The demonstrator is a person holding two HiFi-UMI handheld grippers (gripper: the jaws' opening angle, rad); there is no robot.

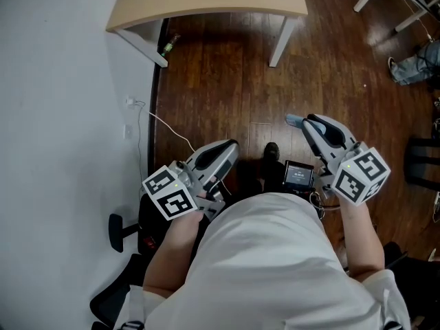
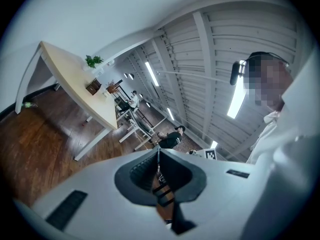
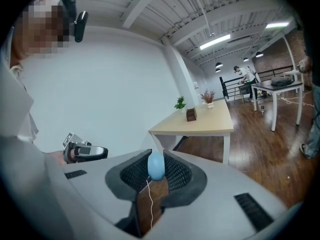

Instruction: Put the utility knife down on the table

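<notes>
The right gripper's [image 3: 156, 160] jaws are pinched on the utility knife [image 3: 156, 167], of which only a rounded light-blue end shows, poking up between the ribbed pads. The head view has that same blue tip sticking out past the jaws, held in the air over the floor [image 1: 220, 81] and not on any surface. The left gripper's [image 2: 159, 158] jaws are pressed together with nothing between them. Both grippers are held close in front of the person's body.

Below them lies dark, glossy wood plank floor, with a thin white cable [image 1: 168, 130] trailing across it from the white wall [image 1: 62, 102]. The desk [image 1: 206, 2] — pale wood top, white legs — stands well apart from both grippers, against that wall. On it sit a small potted plant [image 3: 180, 103] and a brown box [image 3: 190, 114]. A bottle [image 1: 168, 43] lies on the floor by the desk's leg.
</notes>
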